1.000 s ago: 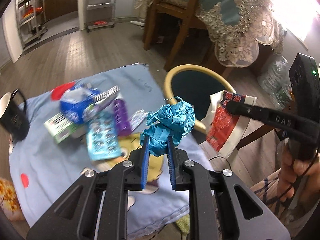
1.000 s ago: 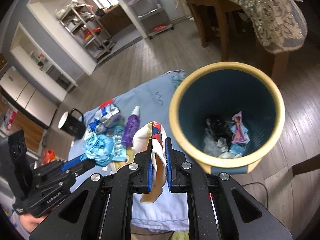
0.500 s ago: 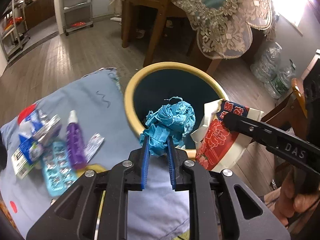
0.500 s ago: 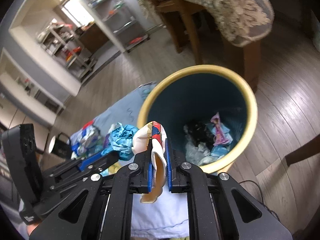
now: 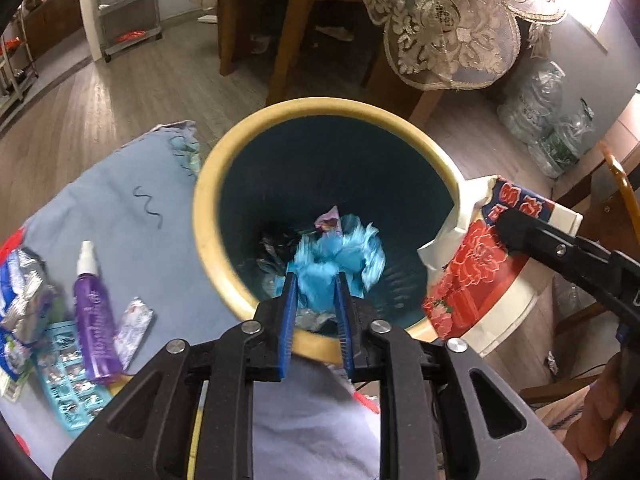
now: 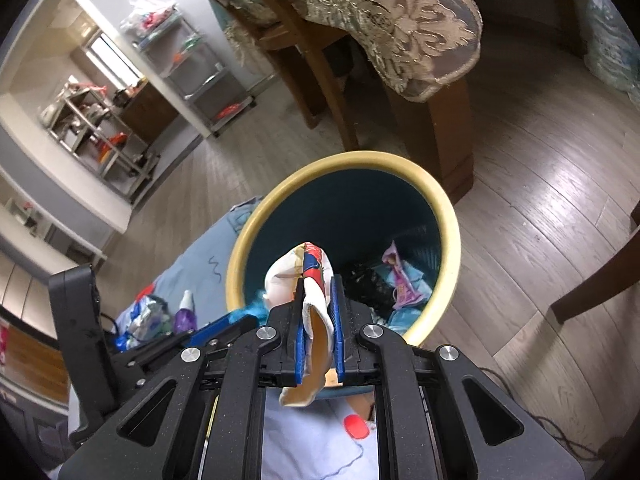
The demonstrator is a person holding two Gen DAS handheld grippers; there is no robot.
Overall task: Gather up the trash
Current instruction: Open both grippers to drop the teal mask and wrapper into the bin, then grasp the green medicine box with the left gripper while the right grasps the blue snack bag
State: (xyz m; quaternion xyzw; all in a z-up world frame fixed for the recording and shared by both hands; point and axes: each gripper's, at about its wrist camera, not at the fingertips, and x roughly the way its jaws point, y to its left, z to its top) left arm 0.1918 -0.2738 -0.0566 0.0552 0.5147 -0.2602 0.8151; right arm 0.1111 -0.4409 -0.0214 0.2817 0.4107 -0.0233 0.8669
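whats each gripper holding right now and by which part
Left gripper: open, the blue wad blurred beyond its fingers. Right gripper: shut on the paper cup's flattened wall.

**Blue cloth on a low surface, bin on the wood floor**

A pale blue cloth [image 5: 120, 208] covers the low surface at the near left. A dark squiggle mark [image 5: 149, 207] shows on its far part, and red patches at its left and near edges. At the left of the cloth, a purple spray bottle [image 5: 95, 320] lies with its white cap pointing far. A small silver sachet [image 5: 134, 330] lies just right of it, a light blue blister tray [image 5: 68, 376] is partly under it, and crumpled blue and silver wrappers [image 5: 24, 300] lie farther left.

The grey-brown plank floor [image 6: 532, 216] carries a yellow-rimmed bin [image 5: 208, 216] beside the cloth's right edge, and dark wooden table legs [image 6: 448, 136] beyond it.
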